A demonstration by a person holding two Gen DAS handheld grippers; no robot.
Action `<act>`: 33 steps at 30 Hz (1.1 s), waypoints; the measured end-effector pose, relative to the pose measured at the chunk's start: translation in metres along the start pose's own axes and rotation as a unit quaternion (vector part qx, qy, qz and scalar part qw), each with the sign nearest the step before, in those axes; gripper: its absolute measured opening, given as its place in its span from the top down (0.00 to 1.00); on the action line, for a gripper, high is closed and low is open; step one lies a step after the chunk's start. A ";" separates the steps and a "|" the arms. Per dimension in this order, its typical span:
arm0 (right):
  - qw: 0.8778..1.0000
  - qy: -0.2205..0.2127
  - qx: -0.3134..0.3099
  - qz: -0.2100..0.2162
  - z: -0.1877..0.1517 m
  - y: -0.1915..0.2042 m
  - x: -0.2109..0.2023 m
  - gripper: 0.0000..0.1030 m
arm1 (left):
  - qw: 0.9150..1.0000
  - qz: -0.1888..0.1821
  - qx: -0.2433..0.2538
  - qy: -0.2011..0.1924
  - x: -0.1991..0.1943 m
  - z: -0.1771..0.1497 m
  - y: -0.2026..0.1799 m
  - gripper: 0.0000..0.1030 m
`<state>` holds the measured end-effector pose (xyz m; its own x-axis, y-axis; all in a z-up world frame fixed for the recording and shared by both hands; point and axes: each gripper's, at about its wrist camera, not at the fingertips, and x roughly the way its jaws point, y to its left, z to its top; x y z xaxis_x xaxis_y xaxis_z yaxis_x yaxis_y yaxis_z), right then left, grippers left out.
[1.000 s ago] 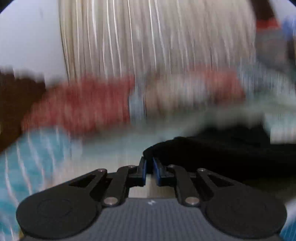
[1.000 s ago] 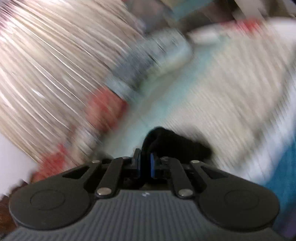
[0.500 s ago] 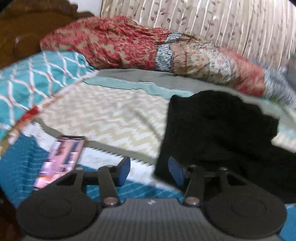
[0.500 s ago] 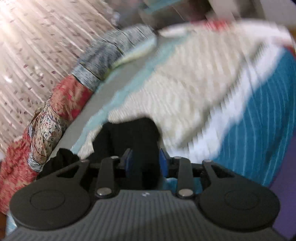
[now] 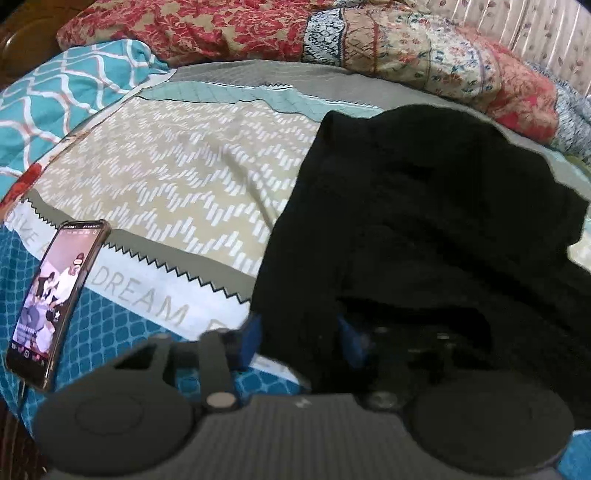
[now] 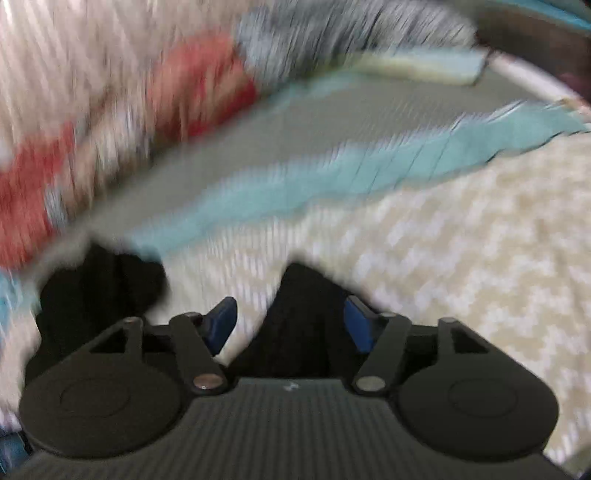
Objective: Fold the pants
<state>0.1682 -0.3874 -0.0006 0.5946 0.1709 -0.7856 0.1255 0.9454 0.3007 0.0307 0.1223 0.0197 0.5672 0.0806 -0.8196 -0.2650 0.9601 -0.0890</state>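
Pants (image 5: 424, 221), black and rumpled, lie in a loose heap on the right half of the bed, with one edge running down into the left gripper (image 5: 299, 332). Its jaws have just been closing and stand a little apart with a fold of cloth filling the gap. I judge that they are not yet clamped, though black on black makes this hard to read.

The right gripper (image 6: 290, 325) has also been closing, yet its blurred view shows the jaws wide apart. A tongue of the pants lies against one pad and clear of the other.

The likely trouble is that either gripper closes on a single layer or on a bunched corner. The heap would then lift crooked and the fold come out uneven. A hasty swing (the right view is smeared) could also drag cloth off its pad altogether.

The bedspread (image 5: 184, 177) is soft, with a beige zigzag print, teal bands and lettering, so it may ruck up under a pull. A red patterned quilt (image 5: 369, 48) is rolled along the far side before a pleated curtain (image 5: 517, 22). A teal pillow (image 5: 74, 85) sits at the left. A lit phone (image 5: 55, 295) lies near the left gripper, where a sweeping sleeve of cloth could knock it.
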 end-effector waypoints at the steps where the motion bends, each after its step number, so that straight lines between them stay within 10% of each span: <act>1: 1.000 -0.004 0.007 -0.010 0.000 -0.003 0.001 0.95 | 1.000 -0.004 -0.002 -0.002 -0.007 0.001 0.001 0.72; 4: 0.985 -0.129 0.113 0.030 0.009 -0.040 -0.048 0.95 | 1.000 -0.011 -0.005 -0.016 -0.036 0.005 0.005 0.74; 10: 0.906 -0.334 0.261 0.024 -0.014 -0.149 -0.186 0.95 | 0.999 -0.019 -0.023 -0.042 -0.094 -0.001 0.034 0.75; 15: 0.883 -0.317 0.347 0.011 -0.069 -0.209 -0.189 0.95 | 0.999 -0.016 -0.027 0.015 -0.069 -0.023 0.041 0.74; 20: 0.887 -0.226 0.395 -0.080 -0.133 -0.229 -0.143 0.89 | 0.999 0.032 0.026 0.036 -0.046 -0.044 0.024 0.65; 26: 0.818 -0.274 0.500 -0.079 -0.188 -0.247 -0.162 0.70 | 0.999 0.012 0.028 0.017 -0.067 -0.046 0.037 0.48; 28: 0.824 -0.302 0.468 -0.105 -0.184 -0.231 -0.176 0.67 | 1.000 -0.006 0.003 0.005 -0.075 -0.045 0.049 0.47; 33: 0.892 -0.303 0.331 -0.052 -0.138 -0.176 -0.181 0.67 | 0.999 -0.004 -0.017 -0.032 -0.092 -0.035 0.056 0.48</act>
<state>-0.0708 -0.5460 0.0139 0.8475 -0.2781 -0.4521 0.5271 0.5424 0.6542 -0.0633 0.1595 0.0705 0.6185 0.0914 -0.7805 -0.2860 0.9513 -0.1153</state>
